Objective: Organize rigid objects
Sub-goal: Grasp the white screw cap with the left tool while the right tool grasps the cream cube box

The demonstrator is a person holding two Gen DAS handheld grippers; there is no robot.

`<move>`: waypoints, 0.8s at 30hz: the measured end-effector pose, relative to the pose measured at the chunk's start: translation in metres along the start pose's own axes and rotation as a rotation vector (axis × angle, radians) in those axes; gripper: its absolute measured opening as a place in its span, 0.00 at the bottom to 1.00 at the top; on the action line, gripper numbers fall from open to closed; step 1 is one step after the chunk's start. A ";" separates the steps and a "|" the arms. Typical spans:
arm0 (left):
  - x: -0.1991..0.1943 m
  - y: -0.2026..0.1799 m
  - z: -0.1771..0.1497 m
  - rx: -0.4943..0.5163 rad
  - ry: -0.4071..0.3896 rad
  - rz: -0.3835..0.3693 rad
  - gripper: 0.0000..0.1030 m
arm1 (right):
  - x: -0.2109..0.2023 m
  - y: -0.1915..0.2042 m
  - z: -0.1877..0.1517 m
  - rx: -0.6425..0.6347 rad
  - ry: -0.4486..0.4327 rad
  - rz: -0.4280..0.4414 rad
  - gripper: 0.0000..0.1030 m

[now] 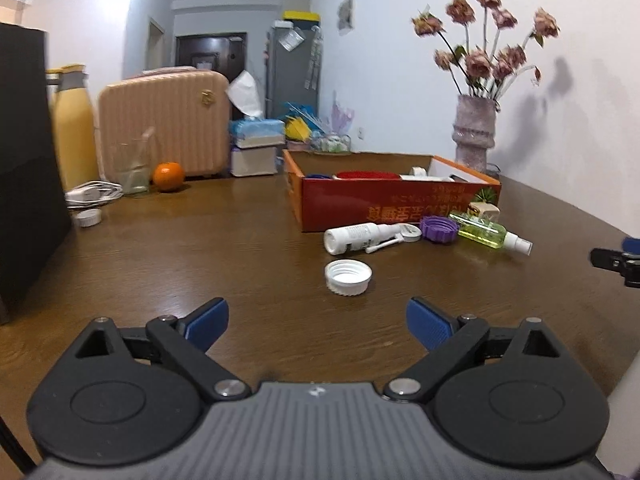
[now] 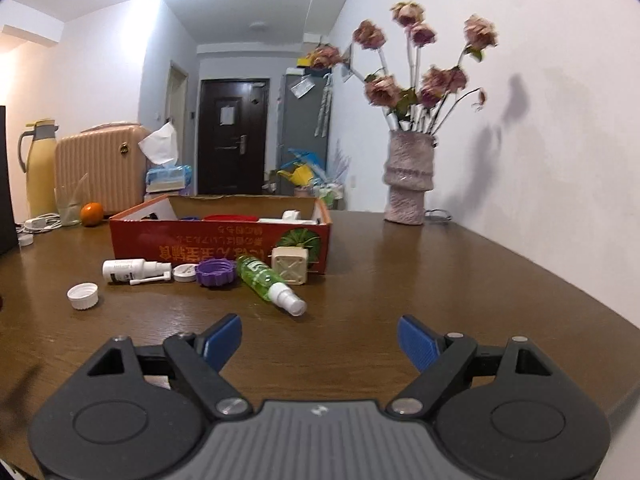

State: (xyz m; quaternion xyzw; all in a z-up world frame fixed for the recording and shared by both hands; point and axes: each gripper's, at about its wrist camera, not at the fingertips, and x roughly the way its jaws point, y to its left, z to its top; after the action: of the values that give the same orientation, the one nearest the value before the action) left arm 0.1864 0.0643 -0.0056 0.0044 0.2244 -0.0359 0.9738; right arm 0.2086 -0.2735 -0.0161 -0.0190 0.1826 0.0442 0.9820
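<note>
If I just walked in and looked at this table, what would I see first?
Probably the red cardboard box in the middle of the brown table, with small things scattered in front of it: a green spray bottle lying down, a purple cap and a white cap. Next, the vase of dried pink flowers by the white wall.
</note>
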 end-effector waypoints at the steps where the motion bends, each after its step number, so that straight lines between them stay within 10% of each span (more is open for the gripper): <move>1: 0.010 -0.002 0.004 0.015 0.017 -0.006 0.93 | 0.007 0.001 0.002 -0.020 0.007 0.017 0.82; 12: 0.100 -0.015 0.033 0.020 0.141 -0.071 0.75 | 0.096 -0.008 0.037 -0.046 0.094 0.064 0.81; 16: 0.121 -0.016 0.034 0.006 0.181 -0.084 0.42 | 0.131 -0.009 0.051 -0.020 0.109 0.092 0.81; 24: 0.130 -0.011 0.037 -0.053 0.184 -0.175 0.40 | 0.216 -0.004 0.069 0.051 0.212 0.145 0.76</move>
State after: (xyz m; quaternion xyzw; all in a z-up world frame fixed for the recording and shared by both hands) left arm 0.3179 0.0432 -0.0289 -0.0378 0.3132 -0.1144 0.9420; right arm 0.4349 -0.2561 -0.0293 0.0148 0.2871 0.1082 0.9516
